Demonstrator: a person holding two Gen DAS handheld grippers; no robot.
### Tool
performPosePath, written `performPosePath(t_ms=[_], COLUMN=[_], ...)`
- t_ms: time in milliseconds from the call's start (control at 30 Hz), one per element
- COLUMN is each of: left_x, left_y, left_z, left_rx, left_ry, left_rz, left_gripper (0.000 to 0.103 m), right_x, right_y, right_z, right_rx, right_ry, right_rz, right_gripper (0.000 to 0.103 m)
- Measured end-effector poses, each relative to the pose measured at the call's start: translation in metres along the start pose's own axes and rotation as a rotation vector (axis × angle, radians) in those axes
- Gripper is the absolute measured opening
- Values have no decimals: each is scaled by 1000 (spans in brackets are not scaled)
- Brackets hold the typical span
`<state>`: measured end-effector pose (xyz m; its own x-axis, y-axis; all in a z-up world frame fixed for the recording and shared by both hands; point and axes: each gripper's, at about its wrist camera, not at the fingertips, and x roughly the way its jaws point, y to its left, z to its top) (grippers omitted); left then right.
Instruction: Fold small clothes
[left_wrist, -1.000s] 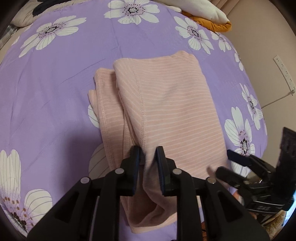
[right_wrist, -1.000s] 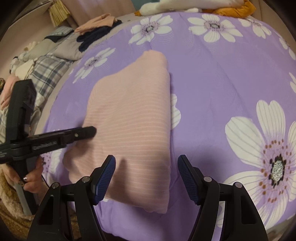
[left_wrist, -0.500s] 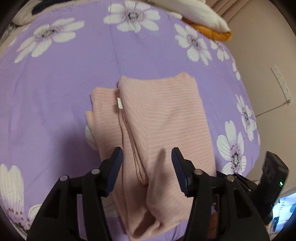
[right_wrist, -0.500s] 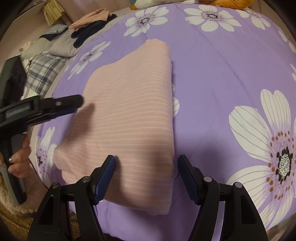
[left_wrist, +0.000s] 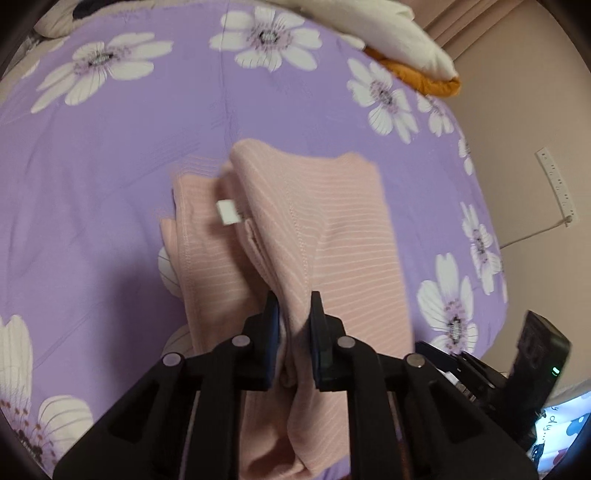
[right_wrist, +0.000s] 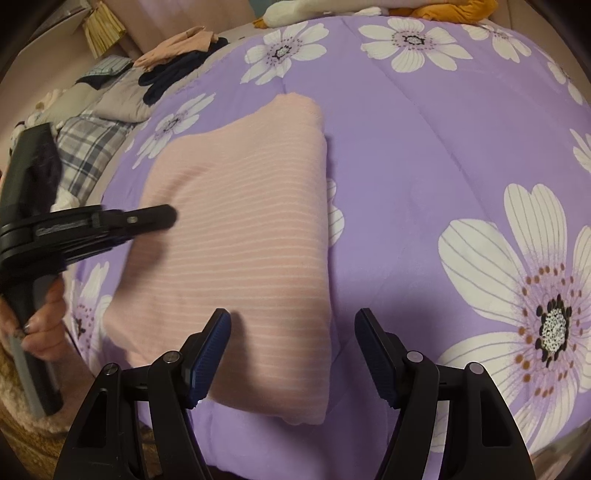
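A folded pink garment with thin white stripes (left_wrist: 332, 236) lies on a purple quilt printed with large white daisies (left_wrist: 110, 166), close to the quilt's near edge. The left gripper (left_wrist: 293, 314) is clenched on a raised ridge of the pink fabric at the garment's near end, its two black fingers pinching the cloth between them. A small white label (left_wrist: 228, 212) sticks out from the folded layers on the garment's left side.

In the right wrist view, the right gripper (right_wrist: 291, 341) hangs with its blue-padded fingers (right_wrist: 210, 350) spread wide, released and holding nothing, straddling the near right corner of the garment (right_wrist: 243, 236). The left gripper (right_wrist: 110, 225) reaches in over the garment's left edge, its handle gripped by a hand (right_wrist: 40, 321).

A pile of plaid and dark clothes (right_wrist: 96, 129) sits by the quilt's far left edge. A white and orange cushion (left_wrist: 402, 48) rests at the far edge.
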<state>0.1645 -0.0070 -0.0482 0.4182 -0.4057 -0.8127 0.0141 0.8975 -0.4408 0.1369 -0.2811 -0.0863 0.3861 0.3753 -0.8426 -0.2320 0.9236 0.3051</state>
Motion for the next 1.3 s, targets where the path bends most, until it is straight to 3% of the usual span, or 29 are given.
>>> performPosePath(t_ms=[200, 400, 500, 567, 633, 767, 900, 967, 1000, 1033, 1167, 1300], left_x=[-28, -3, 3, 0, -3, 4, 18, 20, 21, 23, 21, 5], left_y=[2, 32, 44, 48, 49, 50, 56, 56, 54, 53, 42, 24], left_z=[-11, -25, -29, -30, -30, -35, -42, -43, -43, -43, -46, -37], left_rx=[24, -20, -57, -72, -67, -54, -109, -126, -123, -128, -121, -68], left_ry=[-52, -15, -24, -38, -47, -12, 30, 26, 24, 34, 25, -10], left_rz=[40, 107, 135, 160, 178, 115, 3, -21, -40, -86, -71, -81], left_gripper=[14, 21, 40, 61, 67, 76, 75, 68, 60, 45, 35, 32], right_x=[-3, 2, 6, 9, 10, 15, 27, 34, 37, 39, 40, 23], right_y=[2, 4, 4, 4, 4, 5, 7, 8, 8, 9, 14, 22], right_z=[4, 3, 5, 7, 10, 15, 19, 20, 21, 21, 22, 26], right_rx=[7, 16, 26, 29, 32, 35, 39, 42, 48, 50, 51, 19], right_ry=[-25, -15, -3, 2, 2, 3, 19, 31, 36, 40, 35, -6], right_rz=[7, 40, 58, 65, 76, 107, 136, 157, 168, 185, 198, 192], right_gripper=[70, 70, 70, 70, 70, 70, 70, 69, 63, 58, 35, 29])
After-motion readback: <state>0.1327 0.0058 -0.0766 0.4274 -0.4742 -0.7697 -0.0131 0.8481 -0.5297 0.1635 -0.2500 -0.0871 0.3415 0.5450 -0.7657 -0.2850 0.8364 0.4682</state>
